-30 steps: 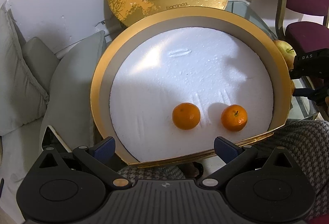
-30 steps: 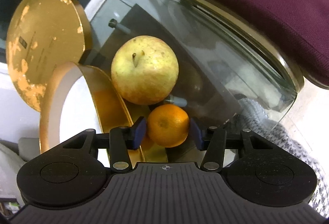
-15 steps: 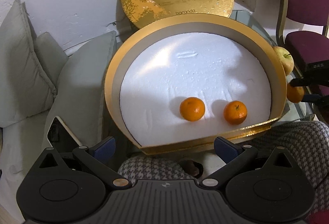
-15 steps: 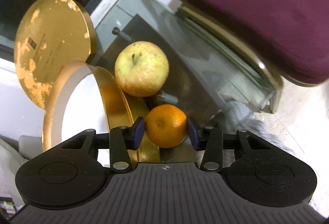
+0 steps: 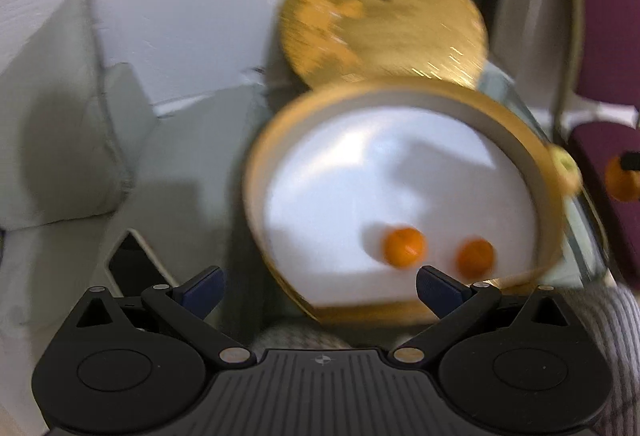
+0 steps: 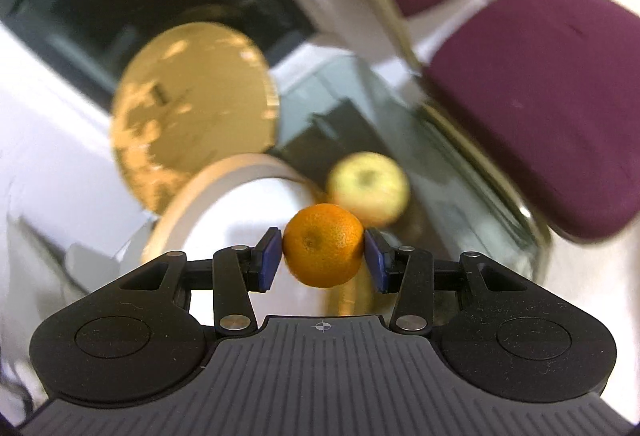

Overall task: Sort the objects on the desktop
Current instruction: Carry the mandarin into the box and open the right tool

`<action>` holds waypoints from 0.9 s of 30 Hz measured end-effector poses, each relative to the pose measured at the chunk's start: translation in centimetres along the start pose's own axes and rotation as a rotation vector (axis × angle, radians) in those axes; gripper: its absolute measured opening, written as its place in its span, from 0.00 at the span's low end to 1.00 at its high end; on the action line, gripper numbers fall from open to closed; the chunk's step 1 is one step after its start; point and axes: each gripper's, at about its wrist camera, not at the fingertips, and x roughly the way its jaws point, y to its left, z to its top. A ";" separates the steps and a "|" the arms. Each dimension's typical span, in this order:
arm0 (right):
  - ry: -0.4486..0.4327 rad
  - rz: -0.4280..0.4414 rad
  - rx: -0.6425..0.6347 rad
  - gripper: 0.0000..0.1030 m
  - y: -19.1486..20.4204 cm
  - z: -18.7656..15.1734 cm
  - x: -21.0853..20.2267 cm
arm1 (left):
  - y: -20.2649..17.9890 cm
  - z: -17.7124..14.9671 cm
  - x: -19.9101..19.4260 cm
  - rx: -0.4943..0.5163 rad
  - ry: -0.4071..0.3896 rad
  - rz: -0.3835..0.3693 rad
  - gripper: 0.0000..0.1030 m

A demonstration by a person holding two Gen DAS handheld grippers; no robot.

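Gold card forms the wall of the round, white-foam-lined box (image 5: 256, 204), which stands on the glass bench (image 6: 344, 96). Two small orange mandarins (image 5: 404, 247) lie near the box's front rim, side by side but apart. A third round orange mandarin (image 6: 323, 245) is clamped between the blue pads of the right tool (image 6: 323, 256), held above the bench just outside the box's right rim. The left tool (image 5: 320, 286) hangs before the box with jaws spread wide, holding nothing. A yellow-green apple (image 6: 368, 188) rests on the bench beside the right rim. The round gold lid (image 5: 384, 16) stands behind the box. Assessment: two fruits sorted, one in transit, the apple outstanding. Both views are motion-blurred.
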 end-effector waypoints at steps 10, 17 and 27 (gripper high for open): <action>0.154 0.012 -0.166 0.45 7.1 -2.0 7.6 | 5.5 -0.7 3.0 -0.136 0.076 0.064 0.99; 0.286 -0.016 -0.253 0.45 9.7 -4.5 13.6 | 5.4 -1.0 4.6 -0.115 0.111 0.033 0.99; 0.380 -0.037 -0.276 0.46 9.9 -6.7 16.7 | 5.4 -1.4 5.8 -0.117 0.148 0.016 0.99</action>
